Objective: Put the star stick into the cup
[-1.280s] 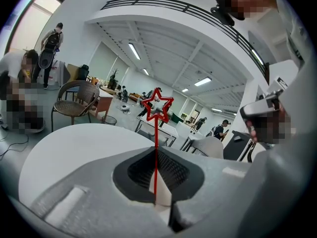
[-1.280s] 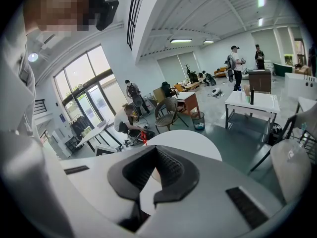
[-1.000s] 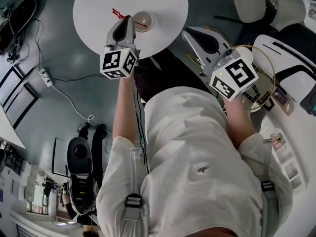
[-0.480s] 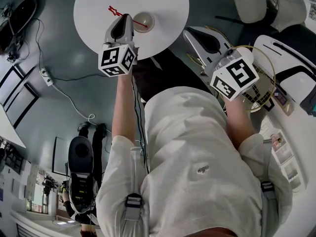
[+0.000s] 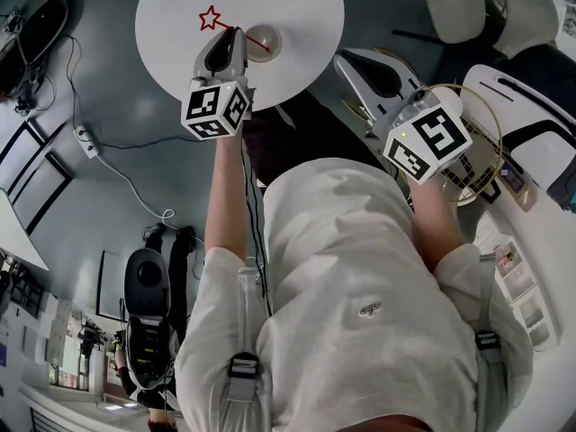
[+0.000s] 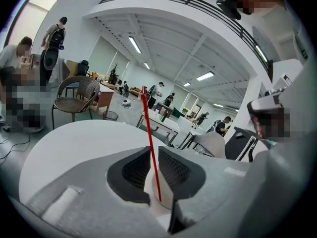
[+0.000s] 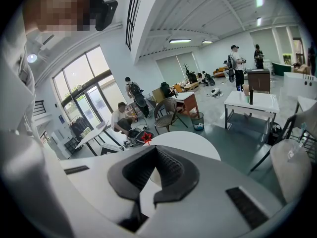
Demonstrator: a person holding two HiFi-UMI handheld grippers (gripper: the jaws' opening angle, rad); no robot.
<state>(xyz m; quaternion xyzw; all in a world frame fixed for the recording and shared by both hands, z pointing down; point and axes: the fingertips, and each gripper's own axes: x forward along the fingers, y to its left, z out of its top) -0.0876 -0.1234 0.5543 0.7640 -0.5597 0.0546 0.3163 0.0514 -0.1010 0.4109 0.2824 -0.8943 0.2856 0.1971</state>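
Left gripper view showed the star stick (image 6: 149, 133) standing in the narrow gap between the jaws of the left gripper (image 6: 154, 153), foot inside the cup (image 6: 163, 190), star leaning up-left; right gripper (image 7: 156, 150), closed and empty, hung well apart, rightward

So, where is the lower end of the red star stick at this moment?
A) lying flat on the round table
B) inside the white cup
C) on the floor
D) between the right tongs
B: in the left gripper view the star stick runs down between the left tongs and its lower end sits in the cup.
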